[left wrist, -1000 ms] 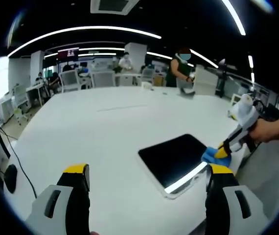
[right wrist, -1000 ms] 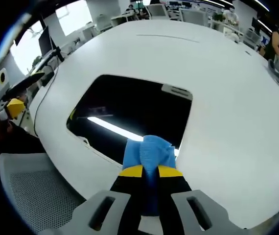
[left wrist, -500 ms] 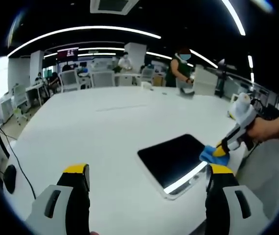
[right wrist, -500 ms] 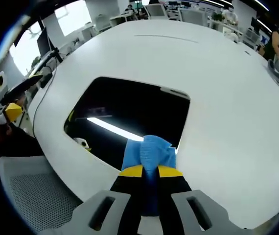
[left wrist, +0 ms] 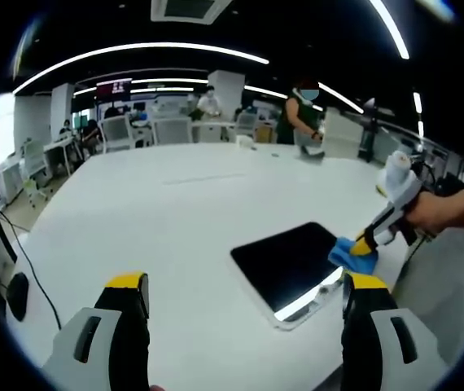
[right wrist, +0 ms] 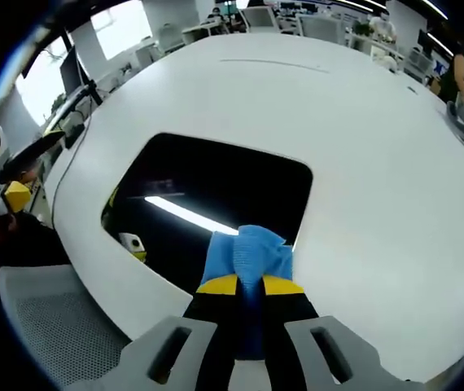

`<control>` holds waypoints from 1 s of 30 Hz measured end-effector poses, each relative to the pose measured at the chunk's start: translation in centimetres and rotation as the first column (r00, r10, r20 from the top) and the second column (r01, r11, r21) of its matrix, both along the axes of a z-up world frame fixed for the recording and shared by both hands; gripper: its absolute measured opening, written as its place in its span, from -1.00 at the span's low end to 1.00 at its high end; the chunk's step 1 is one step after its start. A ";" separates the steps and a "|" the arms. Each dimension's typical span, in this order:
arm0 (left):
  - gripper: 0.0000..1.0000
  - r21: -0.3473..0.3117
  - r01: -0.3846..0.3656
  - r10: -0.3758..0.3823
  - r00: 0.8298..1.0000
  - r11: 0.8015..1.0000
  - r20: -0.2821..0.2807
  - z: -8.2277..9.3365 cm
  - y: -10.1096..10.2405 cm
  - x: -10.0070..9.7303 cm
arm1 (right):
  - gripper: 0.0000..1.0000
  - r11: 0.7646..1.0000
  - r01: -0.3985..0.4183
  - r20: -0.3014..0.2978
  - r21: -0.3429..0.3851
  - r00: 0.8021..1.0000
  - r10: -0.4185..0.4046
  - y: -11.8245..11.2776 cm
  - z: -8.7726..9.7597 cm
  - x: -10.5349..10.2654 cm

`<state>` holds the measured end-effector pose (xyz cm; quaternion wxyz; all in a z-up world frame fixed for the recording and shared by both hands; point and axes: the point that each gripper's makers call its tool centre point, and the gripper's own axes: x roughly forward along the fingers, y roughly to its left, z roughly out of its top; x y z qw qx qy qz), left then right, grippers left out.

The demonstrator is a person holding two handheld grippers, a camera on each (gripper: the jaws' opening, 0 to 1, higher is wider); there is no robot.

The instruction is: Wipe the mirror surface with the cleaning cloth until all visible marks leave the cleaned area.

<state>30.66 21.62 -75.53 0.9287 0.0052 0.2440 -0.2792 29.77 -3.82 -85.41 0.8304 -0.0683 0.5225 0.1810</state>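
Observation:
A dark rectangular mirror (left wrist: pixel 289 261) (right wrist: pixel 216 195) lies flat on the white table (left wrist: pixel 175 220), reflecting a ceiling light strip. My right gripper (right wrist: pixel 248 285) (left wrist: pixel 364 244) is shut on a blue cleaning cloth (right wrist: pixel 248 252) (left wrist: pixel 350 256), which presses on the mirror's edge nearest that gripper. A hand holds the right gripper at the right of the left gripper view. My left gripper (left wrist: pixel 240 293) stands open above the table's near side, to the left of the mirror, with nothing between its yellow-tipped fingers (left wrist: pixel 126 285).
Black cables (left wrist: pixel 20 261) lie at the table's left edge. A grey mesh chair (right wrist: pixel 61 318) stands beside the table near the right gripper. Office desks, chairs and several people (left wrist: pixel 301 114) are far behind the table.
The cloth has slid a short way further onto the mirror with the right gripper. The left gripper has stayed in place.

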 end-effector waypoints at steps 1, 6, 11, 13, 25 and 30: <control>0.99 0.000 0.000 0.000 1.000 1.000 0.000 0.0 0.0 0.0 | -0.93 1.000 -0.001 0.001 -0.001 1.000 0.001 0.0 0.0 0.1; 0.99 0.001 0.000 0.000 1.000 1.000 0.000 0.0 0.1 0.0 | -0.93 1.000 -0.004 0.002 -0.005 1.000 0.004 0.0 0.0 0.5; 0.99 0.003 -0.002 0.002 1.000 1.000 -0.001 0.1 0.2 0.0 | -0.93 1.000 -0.007 0.004 -0.008 1.000 0.007 -0.1 -0.1 1.1; 0.99 0.005 -0.002 0.002 1.000 1.000 0.000 0.1 0.3 0.0 | -0.93 1.000 -0.007 0.004 -0.006 1.000 0.007 -0.1 -0.1 1.2; 0.99 0.004 -0.009 0.009 1.000 1.000 -0.002 0.1 0.4 0.1 | -0.93 1.000 -0.009 0.007 -0.008 1.000 0.009 -0.2 -0.1 2.7; 0.99 0.003 -0.009 0.009 1.000 1.000 -0.006 0.0 0.3 0.0 | -0.93 1.000 -0.009 0.010 -0.009 1.000 0.009 -0.2 -0.1 3.2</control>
